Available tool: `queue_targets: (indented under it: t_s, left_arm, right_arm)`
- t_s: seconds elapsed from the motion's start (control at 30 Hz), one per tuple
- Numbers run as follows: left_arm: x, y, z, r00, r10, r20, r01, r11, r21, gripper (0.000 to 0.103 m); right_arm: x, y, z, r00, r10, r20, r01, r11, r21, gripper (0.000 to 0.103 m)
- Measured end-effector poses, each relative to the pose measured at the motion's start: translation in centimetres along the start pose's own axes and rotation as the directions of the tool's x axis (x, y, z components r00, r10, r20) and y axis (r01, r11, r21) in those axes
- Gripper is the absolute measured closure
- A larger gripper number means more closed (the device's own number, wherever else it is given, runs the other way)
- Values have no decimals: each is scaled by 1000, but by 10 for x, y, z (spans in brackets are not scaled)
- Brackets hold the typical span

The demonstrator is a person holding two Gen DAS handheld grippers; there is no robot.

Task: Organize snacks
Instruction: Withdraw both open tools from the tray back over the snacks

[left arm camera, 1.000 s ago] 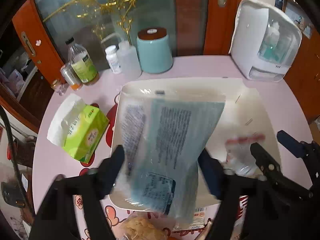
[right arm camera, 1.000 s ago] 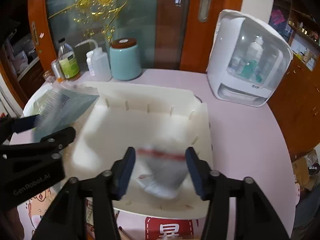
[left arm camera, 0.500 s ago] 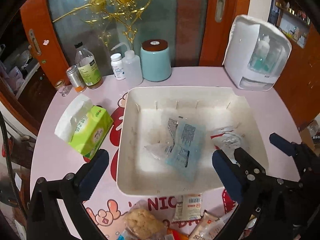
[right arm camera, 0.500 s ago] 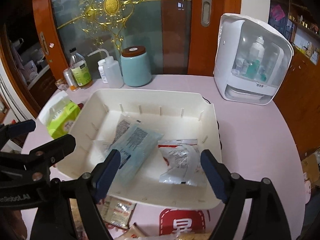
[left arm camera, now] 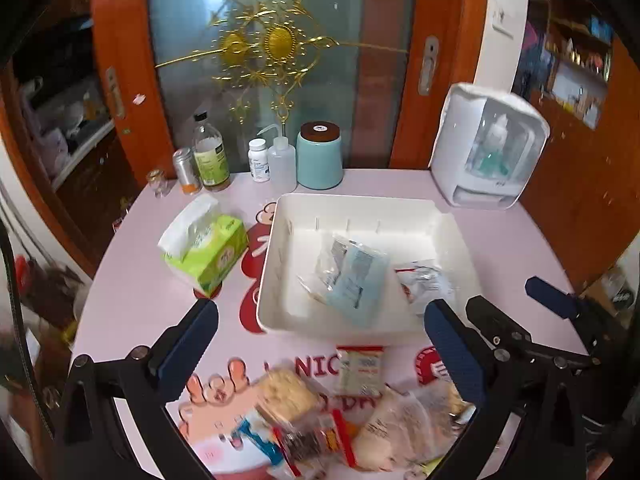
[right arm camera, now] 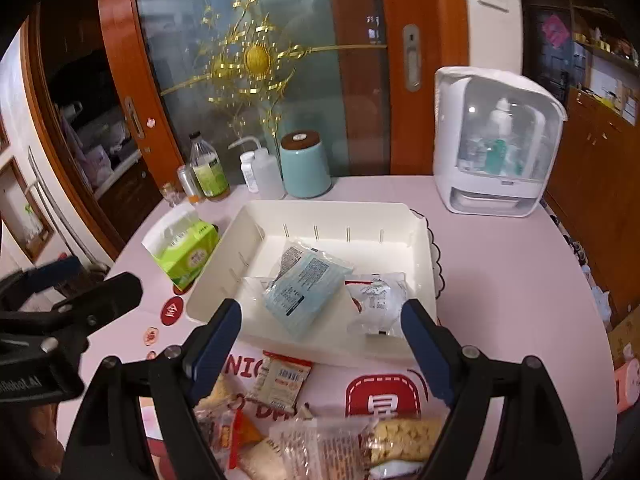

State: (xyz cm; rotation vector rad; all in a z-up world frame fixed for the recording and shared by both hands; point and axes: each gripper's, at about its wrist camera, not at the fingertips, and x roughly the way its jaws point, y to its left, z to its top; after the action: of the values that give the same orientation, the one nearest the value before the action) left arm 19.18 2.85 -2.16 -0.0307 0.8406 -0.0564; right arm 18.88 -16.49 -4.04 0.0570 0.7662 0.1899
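The snacks fall into two groups. Two already lie flat inside the white bin (right arm camera: 256,236) at the centre of the right wrist frame: a pale blue packet (right arm camera: 304,288) with its printed side up, tilted across the floor of the bin, and a clear pouch with a red strip (right arm camera: 376,300) just to its right, their edges touching or nearly so. They rest loosely, not lined up, which suggests dropping rather than careful stacking. A clear wrapper (hard to make out) seems to lie under the blue packet's left edge.

The rest of the snacks wait in a loose pile (left arm camera: 320,416) at the bottom of the left wrist frame, on the pink surface (right arm camera: 500,280) in front of the bin's near wall. Closest to the bin lies a small packet with a red top (left arm camera: 360,368); below it are a pale round cracker pack (left arm camera: 286,394) and several crinkled bags overlapping one another.

The left gripper (left arm camera: 320,344) stands spread wide with nothing between its blue pads, framing the pile and the bin's near edge. The right gripper (right arm camera: 320,344) is likewise spread and empty, its jaws having just been opening, with the bin seen through the gap. Both look poised, I judge, to pick next from the pile.

A green tissue pack (right arm camera: 184,252) sits left of the bin, clear of the work; a teal canister (right arm camera: 306,164) stands behind the bin.
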Motion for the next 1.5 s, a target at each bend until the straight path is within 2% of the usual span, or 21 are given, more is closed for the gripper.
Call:
queue_targets:
  t_s: [0.17, 0.27, 0.5, 0.6, 0.77, 0.87, 1.03, 1.23, 1.33, 1.5]
  left_arm:
    - [-44, 16, -27, 997, -55, 61, 62, 991, -121, 0]
    - [-63, 23, -44, 994, -80, 71, 90, 985, -146, 0]
    - [-95, 40, -86, 995, -55, 88, 72, 978, -196, 0]
    - [-105, 49, -108, 995, -16, 99, 38, 974, -224, 0]
    - [-109, 62, -138, 996, 9, 89, 14, 966, -258, 0]
    - [-107, 66, -153, 997, 19, 74, 1, 963, -271, 0]
    - [-99, 69, -174, 998, 38, 54, -21, 959, -281, 0]
    - [-86, 70, -196, 995, 97, 13, -91, 968, -235, 0]
    - [-76, 73, -209, 995, 94, -32, -99, 969, -227, 0]
    - [-53, 78, -230, 988, 87, -131, -112, 974, -198, 1]
  right_arm:
    - [-37, -2, -14, 998, 19, 60, -19, 1000, 0, 20]
    - [-57, -3, -25, 996, 30, 79, -28, 999, -25, 20]
    - [-91, -11, -49, 994, 48, 97, -44, 998, -42, 20]
    - [-102, -14, -59, 993, 48, 111, -43, 998, -43, 20]
    - [-114, -16, -75, 991, 19, 132, -12, 998, -60, 20]
    - [-112, -18, -84, 995, 32, 93, -27, 998, -57, 20]
    - [-101, -26, -104, 997, 65, -32, -67, 996, -52, 20]
    - [-93, -40, -131, 997, -7, -75, 3, 999, -55, 20]
    - [-86, -50, -141, 994, -19, -112, 13, 999, -51, 20]
    - [-77, -66, -161, 985, 21, -172, -25, 1000, -17, 20]
